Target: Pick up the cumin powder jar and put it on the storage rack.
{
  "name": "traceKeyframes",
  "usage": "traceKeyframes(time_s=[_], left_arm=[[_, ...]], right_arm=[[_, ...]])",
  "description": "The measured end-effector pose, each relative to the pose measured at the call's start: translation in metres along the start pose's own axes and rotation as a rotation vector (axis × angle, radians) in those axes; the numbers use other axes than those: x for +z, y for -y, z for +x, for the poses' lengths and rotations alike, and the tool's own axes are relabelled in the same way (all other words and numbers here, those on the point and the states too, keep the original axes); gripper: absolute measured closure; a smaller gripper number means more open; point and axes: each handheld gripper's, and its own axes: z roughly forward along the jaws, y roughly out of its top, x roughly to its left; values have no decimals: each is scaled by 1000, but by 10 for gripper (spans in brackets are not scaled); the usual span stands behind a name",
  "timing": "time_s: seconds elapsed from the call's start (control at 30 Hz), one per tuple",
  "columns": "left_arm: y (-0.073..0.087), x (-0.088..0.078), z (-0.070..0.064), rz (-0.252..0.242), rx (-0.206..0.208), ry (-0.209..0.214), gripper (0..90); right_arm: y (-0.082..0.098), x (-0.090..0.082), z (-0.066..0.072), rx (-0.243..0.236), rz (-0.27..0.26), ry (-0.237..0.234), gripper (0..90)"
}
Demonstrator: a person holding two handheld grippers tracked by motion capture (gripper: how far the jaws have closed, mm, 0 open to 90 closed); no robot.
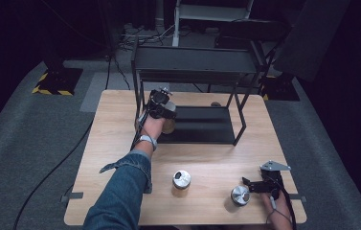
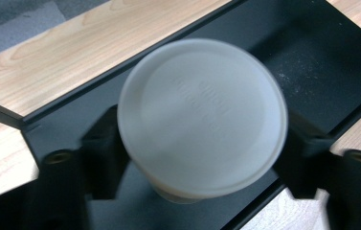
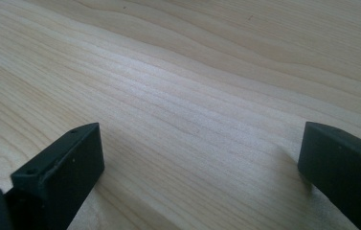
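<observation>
Clamping a white-lidded can [image 2: 202, 117], the left gripper [image 2: 202, 143] hovers.

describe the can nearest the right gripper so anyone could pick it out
Start at the wooden table, below the black rack, and go to the near right corner. The can stands just left of the right gripper. Its top is plain silver, while the other loose can, nearer the table's middle, has a dark spot on its top.

a white-lidded round container [image 2: 202, 117] sits clamped between black jaws at frame centre over the black shelf [image 1: 202, 125], while two silvery-topped cans [image 1: 182, 179] stand lower right.
</observation>
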Motion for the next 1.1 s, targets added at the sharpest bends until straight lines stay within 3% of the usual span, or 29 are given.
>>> traceKeyframes(time_s=[0.17, 0.33, 0.6, 0.73, 1.1], left_arm=[[4, -16, -2, -14, 4, 1, 178], [12, -32, -4, -32, 9, 14, 168], [43, -65, -5, -48, -4, 33, 164], [66, -85, -9, -69, -4, 20, 165], [104, -114, -18, -85, 5, 21, 170]], right_arm=[[0, 0, 0, -1, 0, 0, 14], [0, 0, 0, -1, 0, -2, 14], [1, 0, -1, -13, -2, -14, 14], [1, -1, -2, -16, -1, -17, 14], [1, -1, -2, -17, -1, -20, 14]])
